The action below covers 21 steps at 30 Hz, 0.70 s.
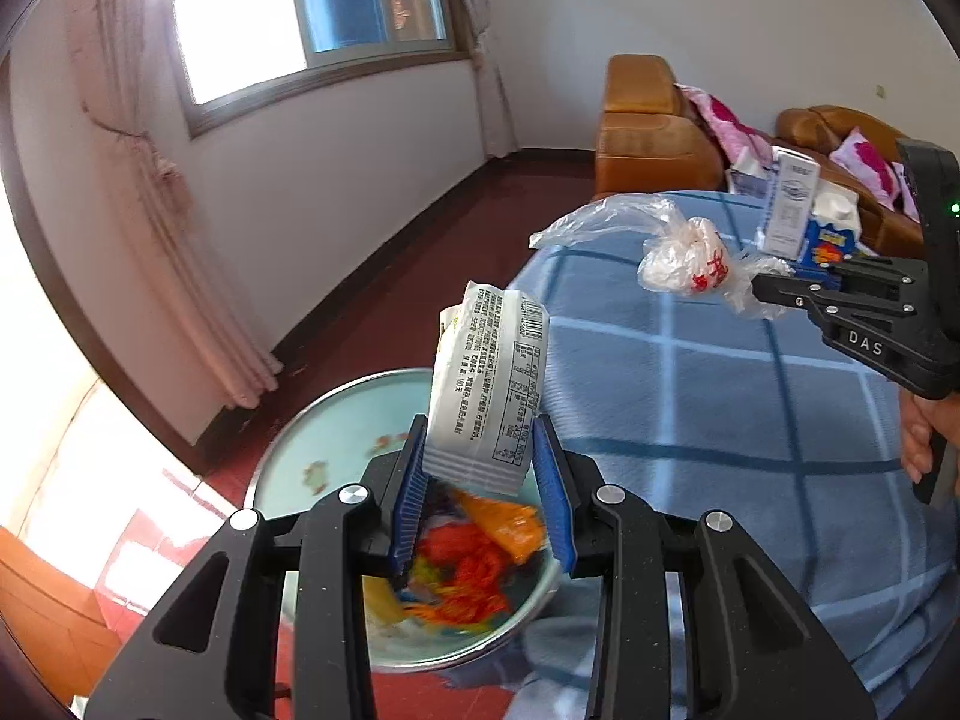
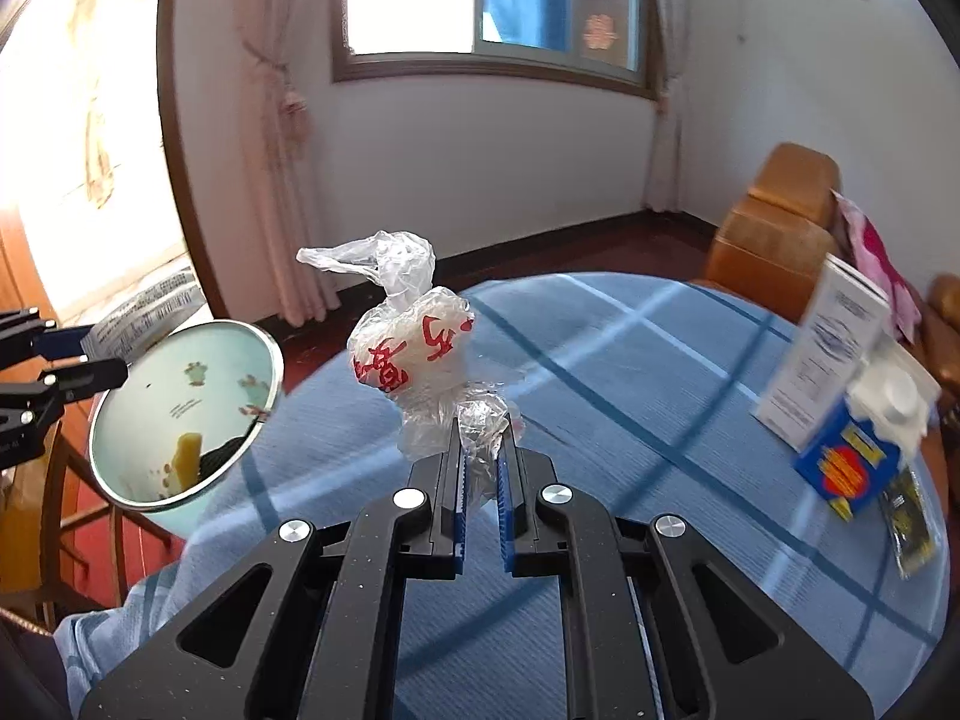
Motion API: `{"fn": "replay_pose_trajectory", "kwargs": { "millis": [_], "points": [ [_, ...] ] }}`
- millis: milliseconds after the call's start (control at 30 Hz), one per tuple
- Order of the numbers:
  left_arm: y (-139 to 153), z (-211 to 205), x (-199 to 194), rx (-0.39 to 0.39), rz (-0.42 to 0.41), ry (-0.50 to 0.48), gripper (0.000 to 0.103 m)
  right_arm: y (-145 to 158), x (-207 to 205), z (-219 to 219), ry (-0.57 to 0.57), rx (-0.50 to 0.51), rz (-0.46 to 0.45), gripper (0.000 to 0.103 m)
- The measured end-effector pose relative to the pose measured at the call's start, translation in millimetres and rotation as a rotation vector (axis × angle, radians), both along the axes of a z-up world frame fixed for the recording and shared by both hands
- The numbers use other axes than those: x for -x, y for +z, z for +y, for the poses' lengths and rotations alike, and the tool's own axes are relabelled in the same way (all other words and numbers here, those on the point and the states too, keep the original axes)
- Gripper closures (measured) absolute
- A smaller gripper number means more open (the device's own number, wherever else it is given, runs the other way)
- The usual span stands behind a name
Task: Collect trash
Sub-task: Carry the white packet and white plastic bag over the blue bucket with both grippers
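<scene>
1. The left gripper (image 1: 480, 480), at the bottom centre of its own view, clamps a white printed wrapper (image 1: 489, 384) upright between its blue pads.
2. Behind and below it sits a pale green bin (image 1: 312, 450) with colourful trash inside.
3. The right gripper (image 2: 480, 468) pinches a knotted clear plastic bag (image 2: 408, 348) with red print, held above the blue checked tablecloth (image 2: 630, 420).
4. Cartons (image 2: 840, 390) stand at the right edge.
</scene>
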<state>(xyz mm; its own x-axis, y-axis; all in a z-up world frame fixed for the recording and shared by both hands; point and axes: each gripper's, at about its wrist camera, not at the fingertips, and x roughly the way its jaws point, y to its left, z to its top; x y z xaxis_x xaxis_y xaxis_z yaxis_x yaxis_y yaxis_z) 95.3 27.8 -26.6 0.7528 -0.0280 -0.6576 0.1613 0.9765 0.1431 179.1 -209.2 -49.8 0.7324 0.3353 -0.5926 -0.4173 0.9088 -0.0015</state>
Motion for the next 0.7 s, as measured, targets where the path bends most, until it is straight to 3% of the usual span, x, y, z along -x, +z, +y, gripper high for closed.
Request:
{"fn": "replay_pose_trajectory", "kwargs": {
  "millis": [700],
  "points": [
    [3,55,20,-0.028,-0.022,0.125,0.069,0,1,76,0.184,0.063,-0.045,0.094]
  ]
}}
